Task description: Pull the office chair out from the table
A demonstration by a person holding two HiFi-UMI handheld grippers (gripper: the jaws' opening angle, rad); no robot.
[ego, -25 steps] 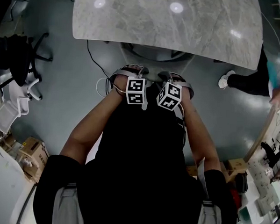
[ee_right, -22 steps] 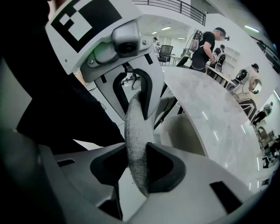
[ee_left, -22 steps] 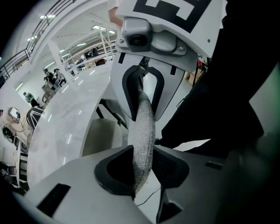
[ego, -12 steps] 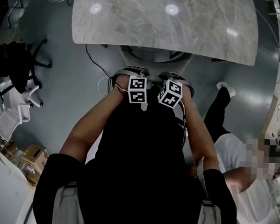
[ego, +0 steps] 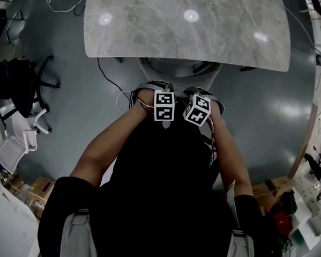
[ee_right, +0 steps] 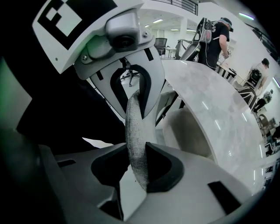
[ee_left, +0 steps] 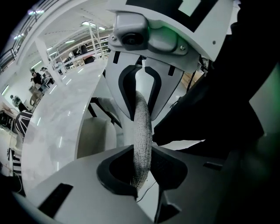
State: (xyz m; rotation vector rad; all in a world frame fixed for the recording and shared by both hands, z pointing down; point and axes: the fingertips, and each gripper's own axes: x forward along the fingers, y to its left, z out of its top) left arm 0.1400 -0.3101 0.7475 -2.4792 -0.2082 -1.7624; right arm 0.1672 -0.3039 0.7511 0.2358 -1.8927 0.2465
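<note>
Head view: marble table spans top of frame, pale pedestal showing just under its near edge. Office chair stands btwn person and table, black back toward the person, top of the back near the table edge but apart from it. L gripper and R gripper sit side by side at the top of the chair back, marker cubes near each other. Jaws not readable from here. Forearms run down either side of the back. Grey floor. Cable lies left of pedestal; second black chair well apart at far left; cardboard boxes lower left. Left gripper view: jaws closed tight on grey woven rim of the chair, no gap either side. Rim runs straight on from the jaws into the R gripper, which faces this camera. Black chair back fills the right of frame. Table top at left, pedestal below it, people standing far off in the background. Right gripper view: same picture mirrored. Jaws clamped on the same rim, which passes on into the L gripper opposite. Chair back dark at left, table top and pedestal at right, a person standing beyond the table's far side.
</note>
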